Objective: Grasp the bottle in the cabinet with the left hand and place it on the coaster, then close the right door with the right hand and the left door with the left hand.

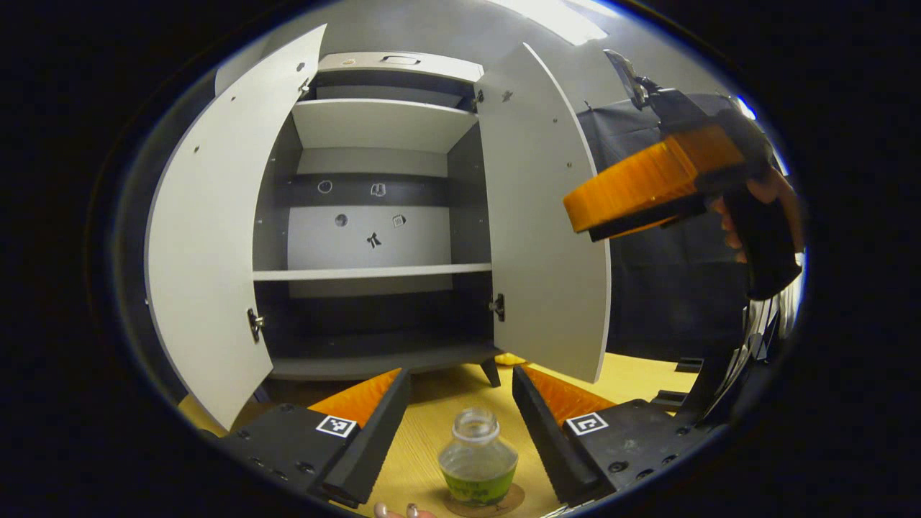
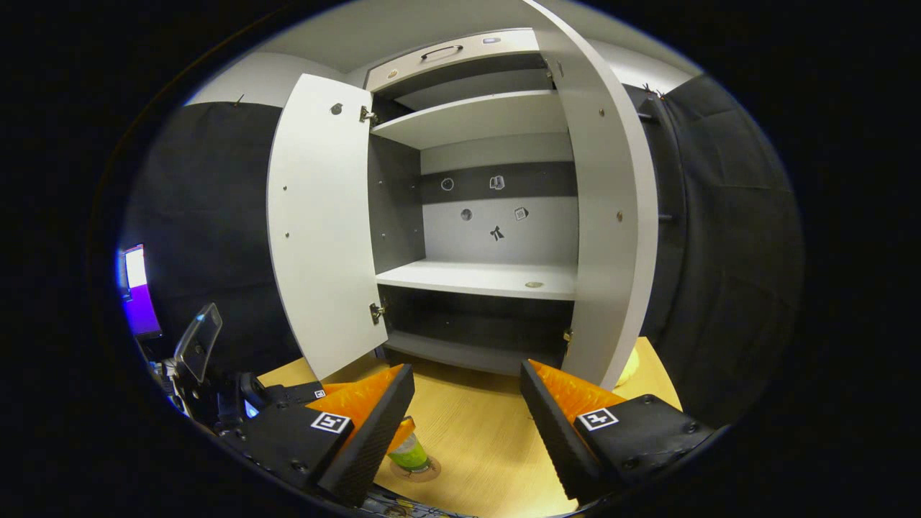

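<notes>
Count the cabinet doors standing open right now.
2. The left door is swung wide on the cabinet's left side; the right door stands open on its right side, in front of the right gripper.

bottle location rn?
In the left gripper view the bottle stands upright on the coaster on the wooden table, between the open left gripper fingers, in front of the open cabinet.

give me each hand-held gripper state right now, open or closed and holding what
Left hand-held gripper: open, empty, bottle between its fingers on the coaster.
Right hand-held gripper: open, empty.
</notes>
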Motion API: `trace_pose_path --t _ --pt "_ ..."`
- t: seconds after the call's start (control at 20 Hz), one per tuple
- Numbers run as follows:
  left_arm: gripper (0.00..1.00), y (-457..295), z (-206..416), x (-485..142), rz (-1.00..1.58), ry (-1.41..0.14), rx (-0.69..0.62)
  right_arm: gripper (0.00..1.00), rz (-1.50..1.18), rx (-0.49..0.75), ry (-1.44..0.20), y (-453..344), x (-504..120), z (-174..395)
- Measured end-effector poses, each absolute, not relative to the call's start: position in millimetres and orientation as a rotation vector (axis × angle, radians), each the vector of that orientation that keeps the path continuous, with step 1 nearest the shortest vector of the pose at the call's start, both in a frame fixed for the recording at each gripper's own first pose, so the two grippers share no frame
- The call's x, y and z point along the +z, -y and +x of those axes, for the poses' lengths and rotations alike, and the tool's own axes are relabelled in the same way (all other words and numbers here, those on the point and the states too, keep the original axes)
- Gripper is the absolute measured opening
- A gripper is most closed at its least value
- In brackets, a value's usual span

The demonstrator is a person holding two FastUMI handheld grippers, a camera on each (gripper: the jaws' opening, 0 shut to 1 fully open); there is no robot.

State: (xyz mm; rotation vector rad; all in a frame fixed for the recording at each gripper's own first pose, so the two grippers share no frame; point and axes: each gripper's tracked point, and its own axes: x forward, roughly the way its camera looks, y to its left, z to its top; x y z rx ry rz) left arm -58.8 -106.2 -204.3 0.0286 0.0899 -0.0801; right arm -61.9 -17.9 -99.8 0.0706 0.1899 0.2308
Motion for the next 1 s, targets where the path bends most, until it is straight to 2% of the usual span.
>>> trace_pose_path --t 0.25,0.55,0.7,0.85,0.9,0.95,1.0 --pt "0.9 95.1 -46.1 -124.5 0.023 -0.032 -0.131 0.98 0.069 0.138 -0.059 39.0 -42.9 -68.5" --pt "0.96 31.3 -65.7 -35.2 0.02 0.008 -0.077 1.0 0.056 -0.042 0.055 102.0 3.5 -74.7" --pt "0.95 -13.3 -89.1 1.1 0.008 0.043 0.01 0.98 0.082 -0.134 0.058 142.7 2.0 -73.0" --pt "0.95 -59.8 -116.3 9.6 -0.025 0.016 0.118 0.98 0.128 -0.205 0.039 178.6 -4.4 -62.9" --pt "0.96 -77.9 -125.5 10.9 -0.026 0.01 0.166 0.94 0.136 -0.218 0.039 187.2 -6.1 -57.8" --pt "0.96 -96.9 -134.7 10.9 -0.022 0.004 0.216 1.0 0.14 -0.226 0.036 194.3 -8.1 -52.8" --pt "0.95 -114.8 -144.9 9.4 -0.012 -0.008 0.267 0.98 0.141 -0.22 0.031 197.0 -9.7 -48.8"
